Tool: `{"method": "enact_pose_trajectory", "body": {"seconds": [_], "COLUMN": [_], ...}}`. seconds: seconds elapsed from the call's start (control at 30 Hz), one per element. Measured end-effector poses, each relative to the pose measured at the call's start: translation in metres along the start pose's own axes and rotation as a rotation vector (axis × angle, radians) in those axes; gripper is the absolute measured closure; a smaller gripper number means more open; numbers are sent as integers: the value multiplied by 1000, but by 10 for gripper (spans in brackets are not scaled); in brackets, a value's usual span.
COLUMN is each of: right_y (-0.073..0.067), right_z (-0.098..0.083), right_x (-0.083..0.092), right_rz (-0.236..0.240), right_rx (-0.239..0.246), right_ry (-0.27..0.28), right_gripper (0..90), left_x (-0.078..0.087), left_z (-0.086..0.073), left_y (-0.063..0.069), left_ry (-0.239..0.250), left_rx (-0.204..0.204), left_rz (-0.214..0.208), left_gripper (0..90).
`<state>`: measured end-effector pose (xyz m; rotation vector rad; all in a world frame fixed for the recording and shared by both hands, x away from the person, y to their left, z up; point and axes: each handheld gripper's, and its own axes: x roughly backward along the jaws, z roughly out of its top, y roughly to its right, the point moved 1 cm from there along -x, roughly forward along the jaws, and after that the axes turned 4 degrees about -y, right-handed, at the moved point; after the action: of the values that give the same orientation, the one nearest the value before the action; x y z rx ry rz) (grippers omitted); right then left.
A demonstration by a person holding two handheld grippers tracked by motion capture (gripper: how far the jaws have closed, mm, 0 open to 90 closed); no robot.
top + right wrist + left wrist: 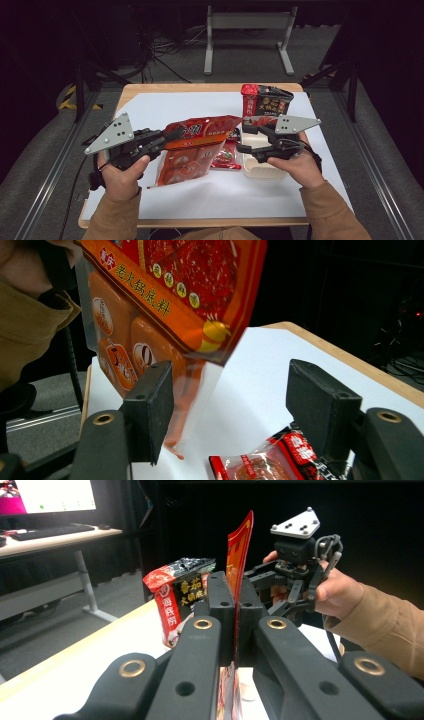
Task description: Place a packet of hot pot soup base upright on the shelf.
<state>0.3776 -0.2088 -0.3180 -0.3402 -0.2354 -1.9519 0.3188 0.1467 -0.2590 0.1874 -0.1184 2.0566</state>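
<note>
Orange-red printed pouch [197, 145], clear-backed

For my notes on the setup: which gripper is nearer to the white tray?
Right. The right gripper, open, hangs over the white tray; the left gripper grips the orange bag across from it.

Sachet [226, 159] between pouch [192, 150], tray [262, 169]
</note>
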Motion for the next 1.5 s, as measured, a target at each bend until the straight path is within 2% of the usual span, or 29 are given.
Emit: {"method": "enact_pose_trajectory", "body": {"seconds": [0.23, 0.53, 0.77, 0.93, 1.17, 1.37, 1.5], "right_y": [-6, -10, -15, -18, -19, -19, -20], "right_z": [-2, -5, -6, -7, -10, -12, -14], "right_x": [-16, -28, -35, -39, -44, -45, -46], "right_rz": [32, 86, 125, 163, 222, 250, 270], "right_rx": [2, 2, 26, 31, 5, -6, -19], "right_ry": [11, 40, 43, 52, 90, 101, 106], "right_gripper": [331, 319, 291, 290, 324, 370, 370], "left_x": [-5, -10, -13, -13, -13, -13, -13], "left_z": [0, 1, 0, -1, -1, -2, -2], "left_y": [4, 8, 11, 12, 12, 11, 12], "left_ry": [5, 26, 47, 54, 60, 66, 70], "left_rx": [1, -3, -32, -32, -24, -27, -37], "left_rz": [-33, -64, -95, -100, -105, -106, -114], "left_gripper": [900, 900, 900, 900, 900, 900, 900]}}
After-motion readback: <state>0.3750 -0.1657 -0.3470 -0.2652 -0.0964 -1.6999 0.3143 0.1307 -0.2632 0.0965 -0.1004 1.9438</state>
